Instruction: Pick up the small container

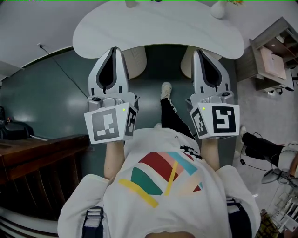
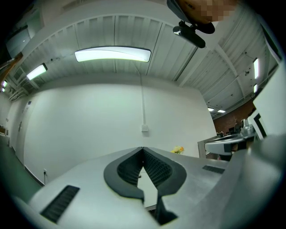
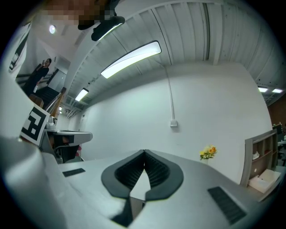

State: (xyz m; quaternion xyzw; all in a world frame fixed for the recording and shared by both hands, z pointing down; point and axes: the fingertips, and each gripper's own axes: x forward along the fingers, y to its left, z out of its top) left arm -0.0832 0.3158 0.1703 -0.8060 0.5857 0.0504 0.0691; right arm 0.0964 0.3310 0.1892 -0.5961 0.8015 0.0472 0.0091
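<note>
A white rounded worktop (image 1: 158, 28) stands on a dark floor (image 1: 42, 88). The left hand-held gripper (image 1: 115, 50) and right hand-held gripper (image 1: 196, 51) are both clenched on nothing, tips by its near edge. A small pale thing (image 1: 132, 3) at its far edge may be the small container; I cannot tell

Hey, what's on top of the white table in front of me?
Near the white table's far edge stands a flower vase, and further left a pale object that the picture's top edge cuts off, so I cannot identify it. Nothing else shows on the visible tabletop.
</note>
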